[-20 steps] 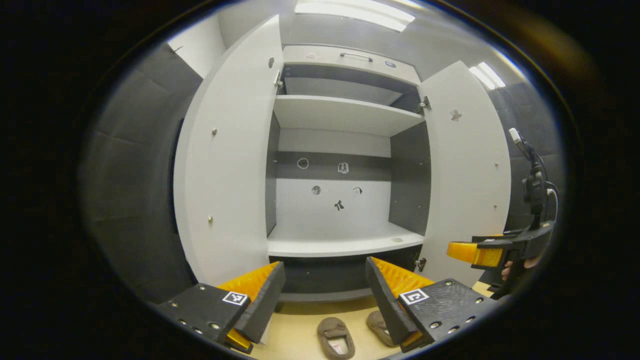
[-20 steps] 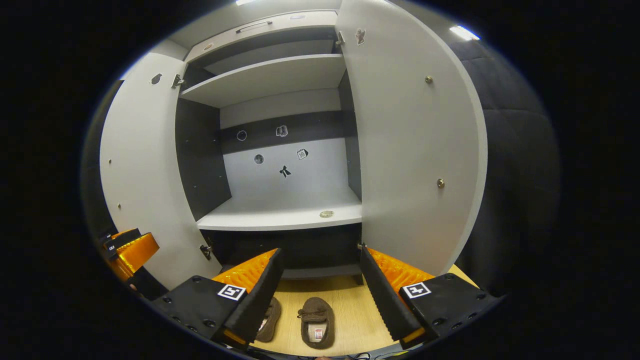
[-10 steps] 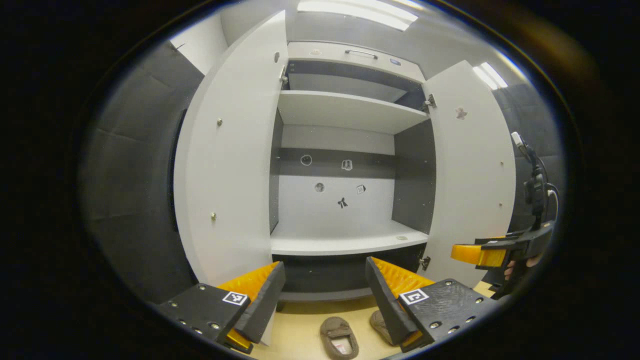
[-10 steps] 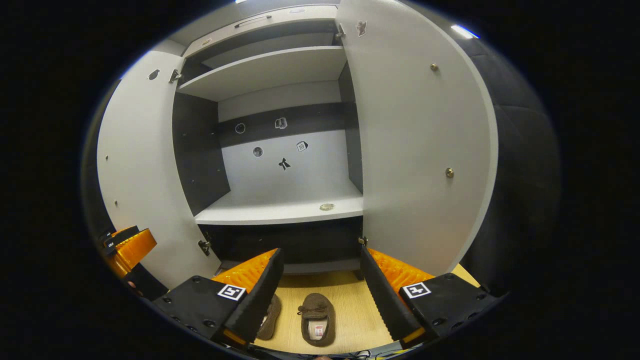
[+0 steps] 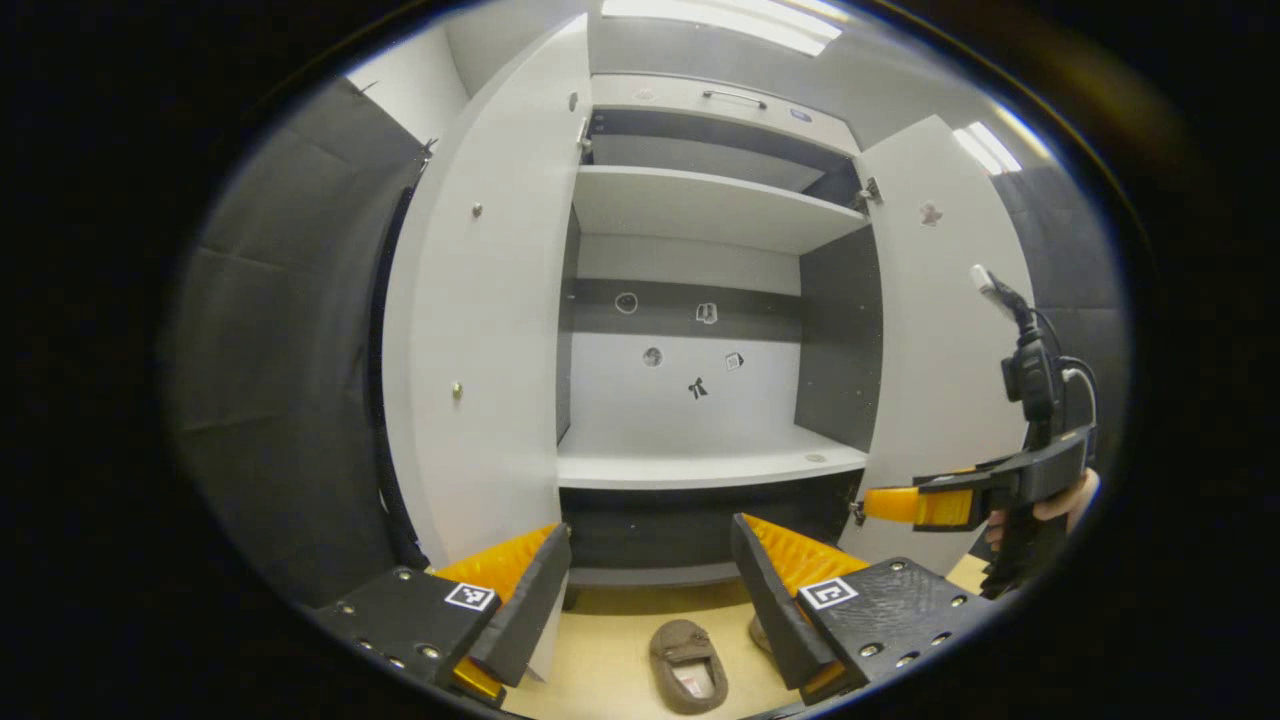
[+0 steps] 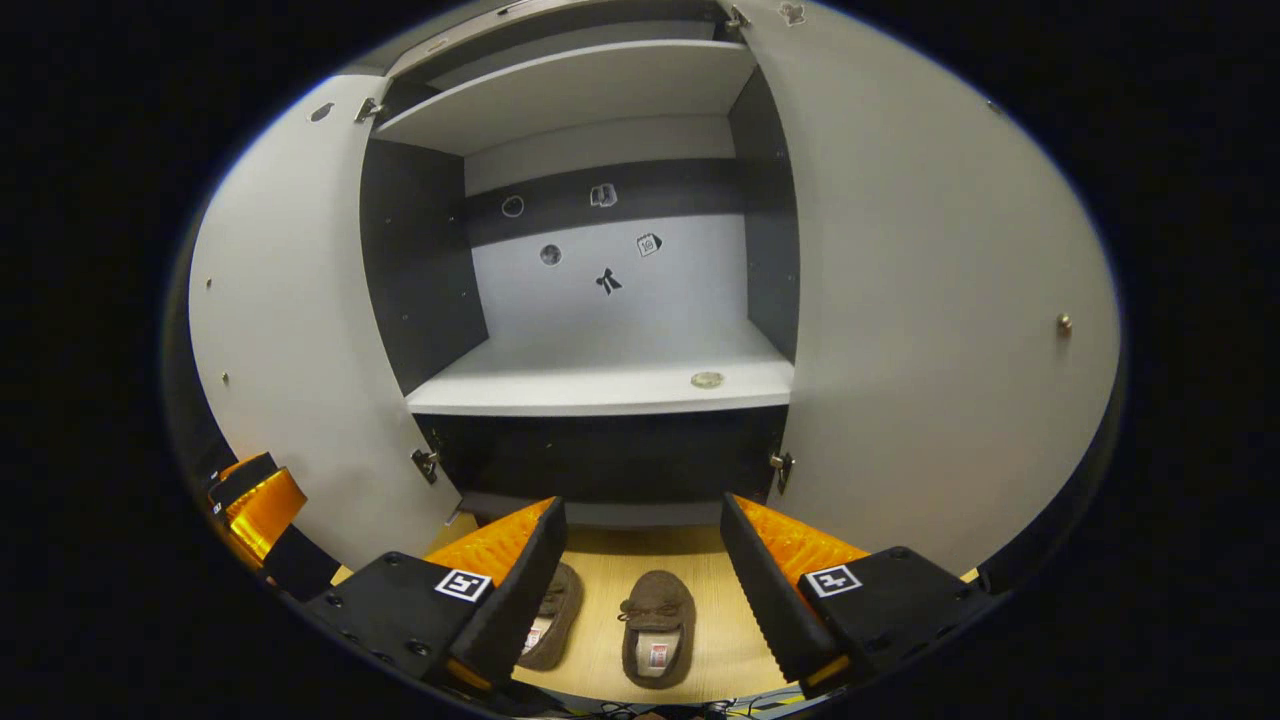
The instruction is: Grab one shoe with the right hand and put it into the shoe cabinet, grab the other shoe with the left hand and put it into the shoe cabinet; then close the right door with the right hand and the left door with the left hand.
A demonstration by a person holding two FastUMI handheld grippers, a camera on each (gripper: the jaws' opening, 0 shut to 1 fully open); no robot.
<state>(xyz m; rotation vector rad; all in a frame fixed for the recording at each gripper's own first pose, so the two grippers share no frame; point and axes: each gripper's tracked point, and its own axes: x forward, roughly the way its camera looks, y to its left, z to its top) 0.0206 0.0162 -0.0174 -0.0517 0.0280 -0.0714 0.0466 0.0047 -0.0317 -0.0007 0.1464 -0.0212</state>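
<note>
The right gripper (image 6: 640,590) has its jaws wide open and holds nothing. Just below and ahead of these jaws, in the gap between them, lies one shoe (image 6: 657,640) on the floor (image 6: 715,600). Its long way runs straight ahead, in line with the jaws, with the toe toward the cabinet (image 6: 600,385) and the heel toward the jaws. The other shoe (image 6: 552,630) lies just beside it, partly hidden behind the left one of these jaws.

The left gripper (image 5: 650,590) also has its jaws wide open and empty. In the left gripper view, one shoe (image 5: 688,652) lies low between the jaws, and the second shoe (image 5: 758,632) peeks out by the right one.

Farther out, both cabinet doors stand open, and the low shelf (image 6: 600,390) is bare but for a small round thing.

The right gripper looks to be the nearer one to its shoe, so it likely goes first. It must dip down over the shoe between its jaws.
</note>
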